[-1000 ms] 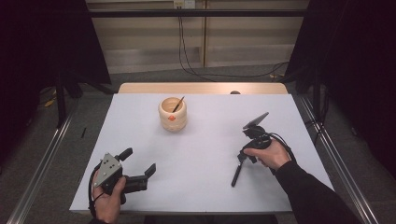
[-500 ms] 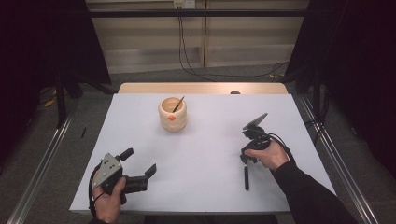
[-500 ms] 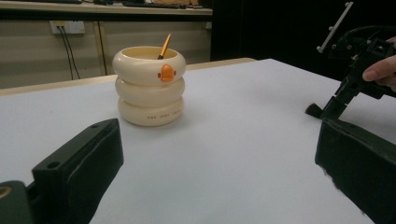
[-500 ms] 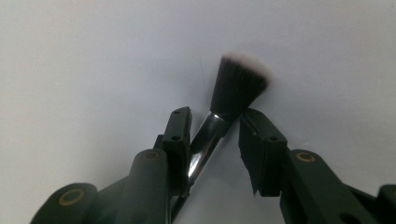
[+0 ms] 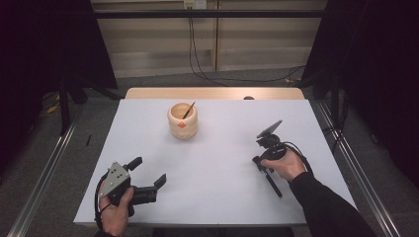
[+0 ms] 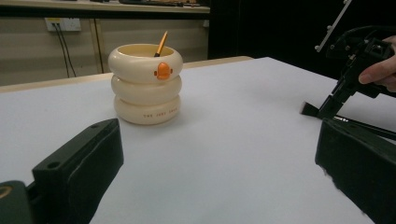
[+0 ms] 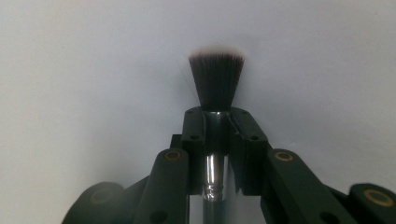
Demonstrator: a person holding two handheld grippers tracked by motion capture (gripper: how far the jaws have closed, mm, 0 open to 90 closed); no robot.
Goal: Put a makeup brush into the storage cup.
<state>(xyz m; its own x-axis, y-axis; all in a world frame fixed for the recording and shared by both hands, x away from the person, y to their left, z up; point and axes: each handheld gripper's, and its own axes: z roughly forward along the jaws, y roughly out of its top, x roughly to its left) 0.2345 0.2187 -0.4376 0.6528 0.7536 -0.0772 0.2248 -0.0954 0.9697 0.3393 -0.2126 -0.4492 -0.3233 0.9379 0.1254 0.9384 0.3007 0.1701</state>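
Right gripper view: right gripper (image 7: 217, 135) fingers have just been closing and now clamp the makeup brush (image 7: 216, 86) ferrule, near the white worktop's (image 5: 222, 148) right edge. Left gripper (image 5: 148, 180) fingers wide, near front edge. Ringed cup (image 5: 183, 120) well apart.

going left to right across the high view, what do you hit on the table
left gripper with open jaws → cream ringed pot with a pencil in it → right gripper shut on the makeup brush
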